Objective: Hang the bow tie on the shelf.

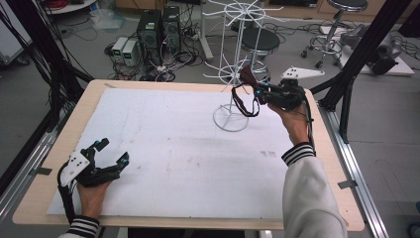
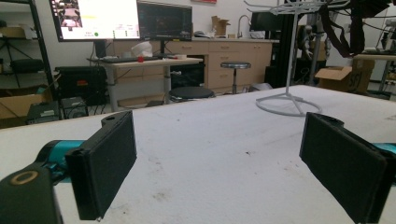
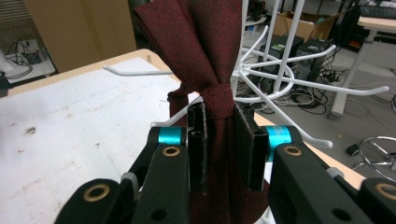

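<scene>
At the far right of the tabletop, we hold the right claw raised beside the white wire rack, its jaws clamped on a dark red bow tie. In the right gripper view the two black pads pinch the bow tie just below its central knot, and the cloth fans upward above the right claw; more of the same fabric hangs down between the jaws. The bow tie's dark strap droops in a loop under the claw, off the tabletop and in front of the rack's round base. The rack's white prongs spread just behind the fabric — whether any of them touches the cloth we cannot tell.

Near the front left corner, we rest the left claw low over the white sheet that covers the tabletop, well apart from the bow tie. Its jaws stand wide apart with nothing between them; in the left gripper view the left claw looks across the bare, slightly smudged surface towards the rack — and the strap hangs beside the rack's top at the upper right.
</scene>
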### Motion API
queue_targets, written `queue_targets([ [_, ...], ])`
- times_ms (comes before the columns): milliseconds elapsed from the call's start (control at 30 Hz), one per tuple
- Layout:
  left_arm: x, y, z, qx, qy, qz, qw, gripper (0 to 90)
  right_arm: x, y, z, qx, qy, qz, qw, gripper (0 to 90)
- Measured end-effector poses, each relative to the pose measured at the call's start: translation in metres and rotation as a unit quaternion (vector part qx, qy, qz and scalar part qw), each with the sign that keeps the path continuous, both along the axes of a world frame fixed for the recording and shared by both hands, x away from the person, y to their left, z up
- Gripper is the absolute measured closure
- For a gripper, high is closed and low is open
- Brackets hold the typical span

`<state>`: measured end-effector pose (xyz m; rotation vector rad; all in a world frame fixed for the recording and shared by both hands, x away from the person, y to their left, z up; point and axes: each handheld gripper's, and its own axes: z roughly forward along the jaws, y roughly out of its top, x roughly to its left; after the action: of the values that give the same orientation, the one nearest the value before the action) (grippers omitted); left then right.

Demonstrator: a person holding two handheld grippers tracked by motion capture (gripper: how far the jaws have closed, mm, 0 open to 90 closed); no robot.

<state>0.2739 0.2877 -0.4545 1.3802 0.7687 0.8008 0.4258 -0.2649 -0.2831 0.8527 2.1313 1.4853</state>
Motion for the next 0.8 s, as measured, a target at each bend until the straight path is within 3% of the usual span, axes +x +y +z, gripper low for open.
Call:
queue_targets([
  [200, 0.0, 0.0, 0.0, 0.0, 0.0, 0.0, 1.0, 11.2, 0.0017, -0.0022, -0.0012, 0.0, 0.009, -0.006, 0.9999, 75.8],
  [800, 0.0, -0.0002, 0.0, 0.0, 0.0, 0.0, 1.0, 11.2, -0.0008, 0.0008, -0.0026, -0.044, 0.011, -0.008, 0.999, 69.8],
])
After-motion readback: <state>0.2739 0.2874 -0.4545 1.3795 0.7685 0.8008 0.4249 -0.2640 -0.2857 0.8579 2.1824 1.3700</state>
